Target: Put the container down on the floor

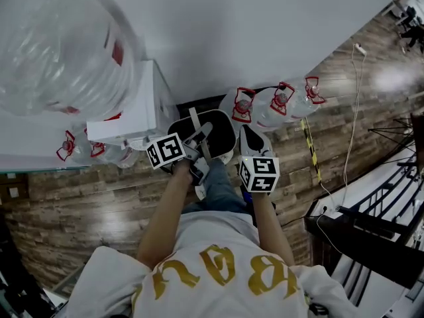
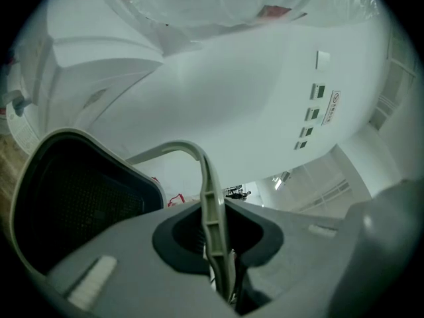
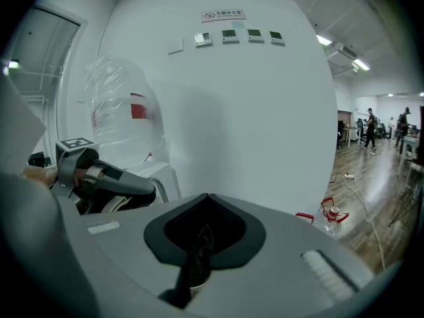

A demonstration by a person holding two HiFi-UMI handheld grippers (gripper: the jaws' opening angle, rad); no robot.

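**Container held by its handle in the left hand-held gripper**

In the head view we see the black container [image 1: 215, 132] at the centre of the frame, just ahead of our knees and over the wood-plank floor [image 1: 99, 197]. Its pale handle [image 1: 199, 134] runs across the top of it. The left hand-held gripper [image 1: 196, 152] reaches it from the lower left. In the left gripper view its jaws are clamped on that handle, which stands on edge between them and arches over to the container's dark mesh wall in the lower left of the frame. We cannot tell from any view whether the container's base touches the floor.

The right hand-held gripper [image 1: 252, 141] sits just right of the container, its marker cube [image 1: 258, 174] below it. In the right gripper view its jaws are pressed together, and we see nothing caught between them. That view also shows the left hand-held gripper at the left edge.

A white water dispenser [image 1: 136, 108] stands just left of the container, against the white wall [image 1: 265, 25]. A large clear jug [image 1: 59, 45] fills the upper left. Clear bottles [image 1: 281, 105] with red handles lie on the floor along the wall, to the upper right of the container. A row of switches [image 3: 228, 36] sits high on the wall in the right gripper view.
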